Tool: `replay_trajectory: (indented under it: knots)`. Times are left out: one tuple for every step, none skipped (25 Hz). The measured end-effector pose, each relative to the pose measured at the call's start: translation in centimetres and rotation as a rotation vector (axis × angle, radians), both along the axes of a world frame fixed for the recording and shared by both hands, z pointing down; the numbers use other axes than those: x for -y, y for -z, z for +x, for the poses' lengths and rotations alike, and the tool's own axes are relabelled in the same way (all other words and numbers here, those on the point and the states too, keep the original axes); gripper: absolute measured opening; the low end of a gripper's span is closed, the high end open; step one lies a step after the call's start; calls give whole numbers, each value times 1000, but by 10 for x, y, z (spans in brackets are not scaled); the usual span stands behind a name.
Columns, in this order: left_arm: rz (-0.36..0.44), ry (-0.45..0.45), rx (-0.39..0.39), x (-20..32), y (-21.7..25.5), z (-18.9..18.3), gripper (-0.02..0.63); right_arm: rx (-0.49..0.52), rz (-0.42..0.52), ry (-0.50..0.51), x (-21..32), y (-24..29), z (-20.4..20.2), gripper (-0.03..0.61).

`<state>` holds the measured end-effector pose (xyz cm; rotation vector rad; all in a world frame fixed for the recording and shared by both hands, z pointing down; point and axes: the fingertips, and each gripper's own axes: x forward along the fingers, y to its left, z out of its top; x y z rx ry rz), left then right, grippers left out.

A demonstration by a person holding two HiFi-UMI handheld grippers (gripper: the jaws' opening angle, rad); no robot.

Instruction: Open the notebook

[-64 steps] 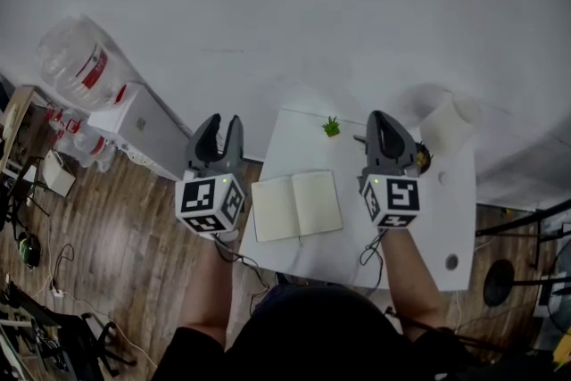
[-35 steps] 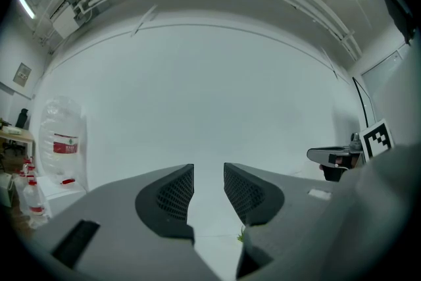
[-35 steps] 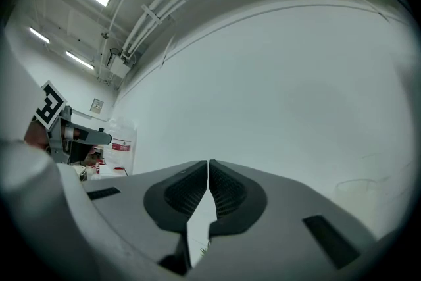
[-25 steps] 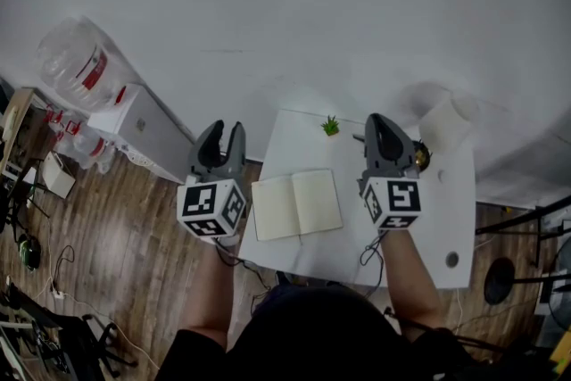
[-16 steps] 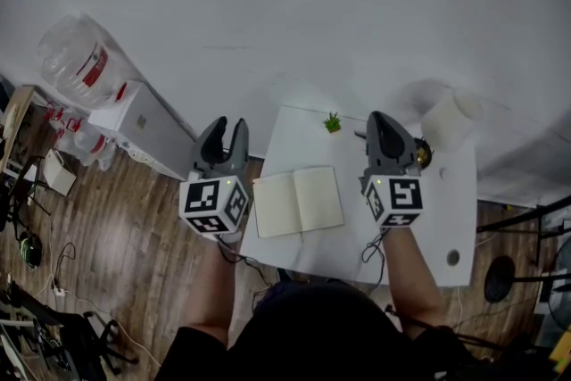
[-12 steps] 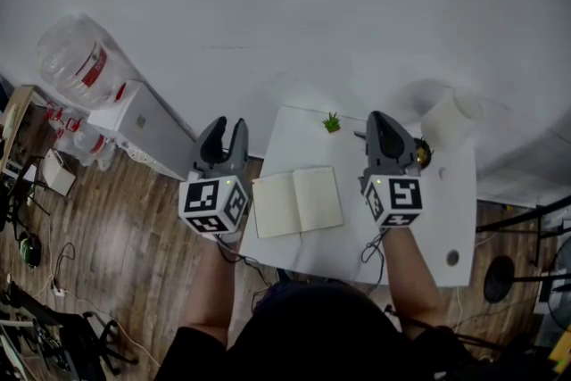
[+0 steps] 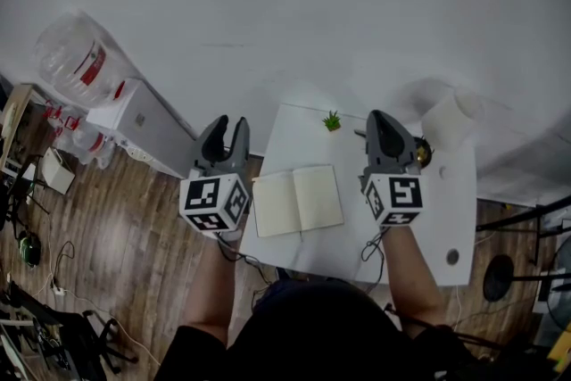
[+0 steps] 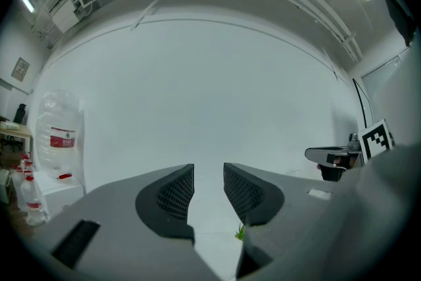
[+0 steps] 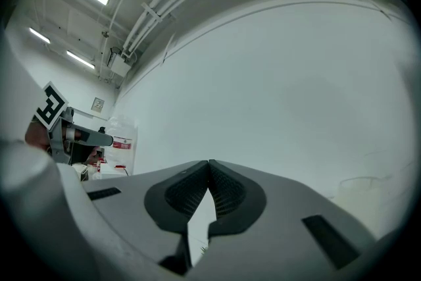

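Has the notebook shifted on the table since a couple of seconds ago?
No. The notebook lies open where it was, the same way off the small plant at the table's far edge.

A dark round object (image 7: 421, 156) at far right sat half hidden behind the right gripper (image 7: 380, 119); its kind was too small to tell.

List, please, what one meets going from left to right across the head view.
Water jug → left gripper → open notebook → right gripper → white roll.
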<state>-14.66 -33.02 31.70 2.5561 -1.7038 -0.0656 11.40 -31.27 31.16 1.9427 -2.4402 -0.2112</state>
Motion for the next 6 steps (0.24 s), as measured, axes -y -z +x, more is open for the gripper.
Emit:
replay_trajectory:
  knots:
    - [-1,0,-1,1,0,0,138,1,-2,0,1,0,0,5]
    - [-2,0,-1,1,-1,-1,138,2,-3,0,1,-1,0,5]
    - [-3,0,-1,2,-1,-1,138,3,-4,0,2,-1,-1,5]
    - [-4,-1,-1,3,-2,-2,138,3,-4,1,3,-2,-1,5]
    - [-5,-1,0,4,-2,-2,138,3,-4,2,4,-2,-2,5]
    - [-5,-2,0,5,-3,-3,138,2,-3,3,5,-3,-3,5]
